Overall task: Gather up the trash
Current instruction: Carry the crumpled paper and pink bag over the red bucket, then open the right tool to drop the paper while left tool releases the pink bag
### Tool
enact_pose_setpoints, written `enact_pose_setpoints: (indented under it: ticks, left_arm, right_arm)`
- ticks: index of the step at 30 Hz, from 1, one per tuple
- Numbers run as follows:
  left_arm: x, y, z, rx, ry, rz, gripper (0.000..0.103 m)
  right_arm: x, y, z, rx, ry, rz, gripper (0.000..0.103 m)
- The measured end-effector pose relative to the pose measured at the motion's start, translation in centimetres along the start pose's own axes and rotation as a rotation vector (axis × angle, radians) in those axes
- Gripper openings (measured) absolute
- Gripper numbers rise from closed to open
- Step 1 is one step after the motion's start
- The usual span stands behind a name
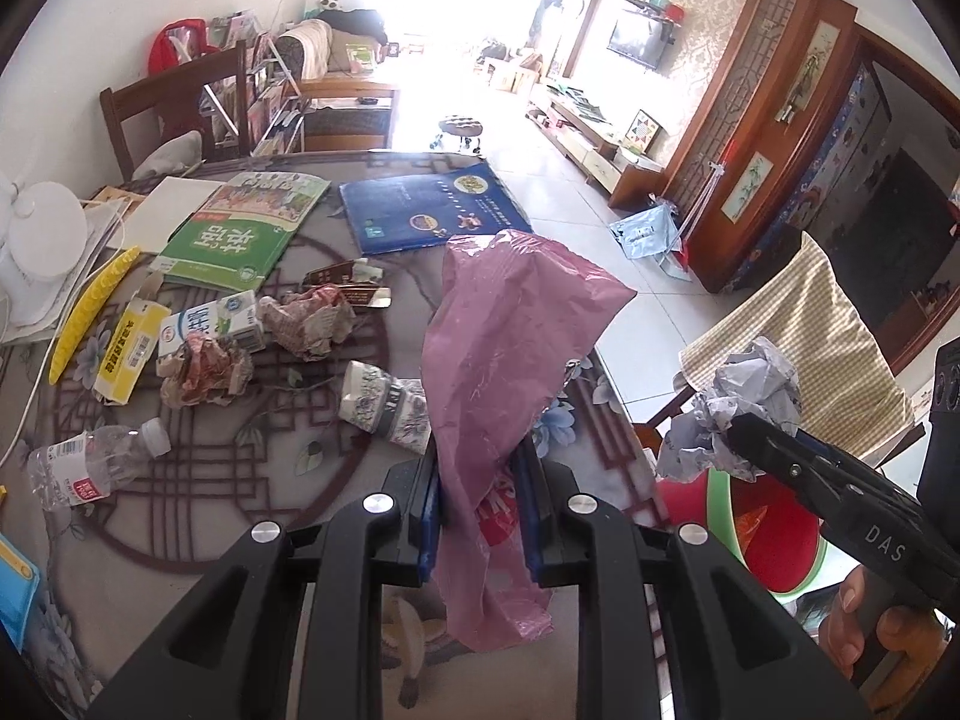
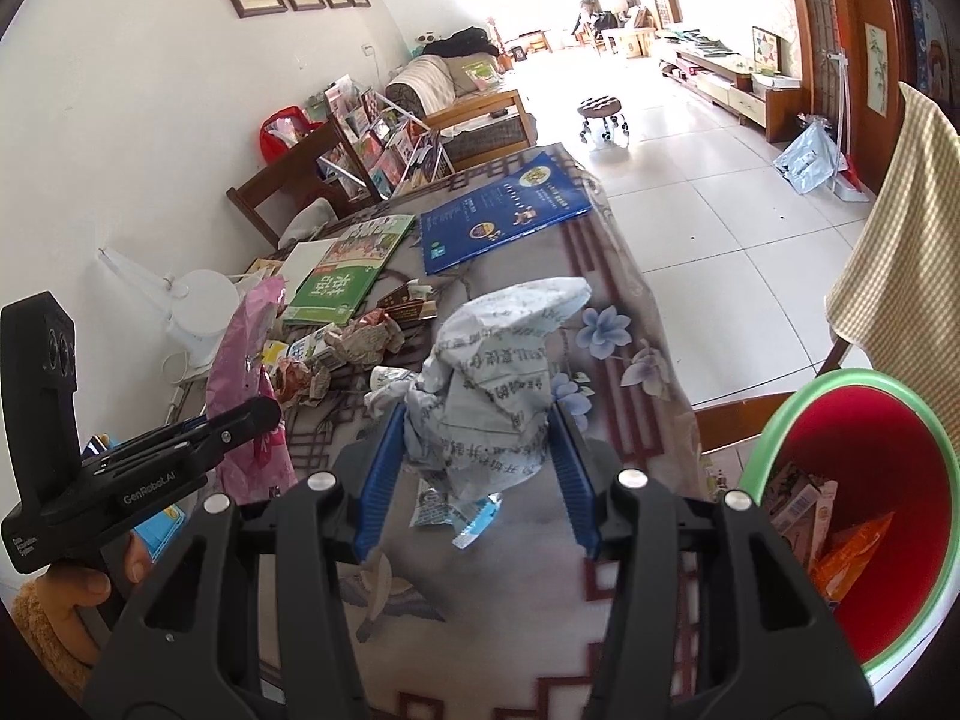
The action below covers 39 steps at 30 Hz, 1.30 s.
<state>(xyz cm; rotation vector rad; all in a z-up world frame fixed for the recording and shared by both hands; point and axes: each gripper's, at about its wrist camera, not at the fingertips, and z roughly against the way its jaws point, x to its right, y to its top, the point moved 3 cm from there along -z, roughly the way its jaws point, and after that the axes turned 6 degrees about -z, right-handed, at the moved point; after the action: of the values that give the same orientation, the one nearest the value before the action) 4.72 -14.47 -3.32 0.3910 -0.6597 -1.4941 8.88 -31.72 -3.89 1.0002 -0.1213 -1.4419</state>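
Trash partly collected, some already lying in the red bin (image 2: 888, 438). Left tongs (image 1: 480, 516) pinching a pink bag (image 1: 504, 324), right tongs (image 2: 474, 468) clamping crumpled paper (image 2: 492, 384). Bottle (image 1: 90, 462), cartons and wads waiting on the surface (image 1: 252, 480).

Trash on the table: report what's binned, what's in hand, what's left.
Binned: wrappers lie in the red bin. In hand: left gripper clamps a pink plastic bag; right gripper holds crumpled paper. Left: plastic bottle, milk carton, paper cup, crumpled wads.
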Motion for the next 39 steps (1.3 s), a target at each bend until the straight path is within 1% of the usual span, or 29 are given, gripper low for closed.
enact_pose_setpoints:
  ticks: [6,10,18,26,33,36,39]
  left_arm:
    - [3.7,0.6,-1.2,-0.015,-0.039,-0.054,0.019]
    - [6.5,1.0,-2.2,-0.023,-0.079,-0.098,0.019]
    - [13.8,1.5,-4.4,-0.054,-0.202,-0.217,0.019]
    - [21.8,1.2,-6.4,-0.107,-0.337,-0.353,0.019]
    - [26.5,-0.5,-8.2,-0.191,-0.428,-0.424,0.019]
    - [27.8,-1.3,-8.4,-0.206,-0.442,-0.459,0.019]
    - [28.3,-1.9,-8.8,-0.226,-0.447,-0.468,0.019]
  right_arm:
    - [3.6,0.2,1.8,0.029,-0.04,-0.056,0.047]
    - [6.8,0.2,3.4,0.054,-0.094,-0.11,0.047]
    - [13.2,-0.4,7.3,0.117,-0.214,-0.22,0.047]
    - [19.6,-2.4,11.4,0.163,-0.337,-0.354,0.047]
    - [22.1,-3.9,13.8,0.186,-0.4,-0.416,0.048]
    - [22.4,-4.5,14.1,0.186,-0.41,-0.436,0.048]
    - [22.5,-4.9,14.3,0.186,-0.413,-0.443,0.048]
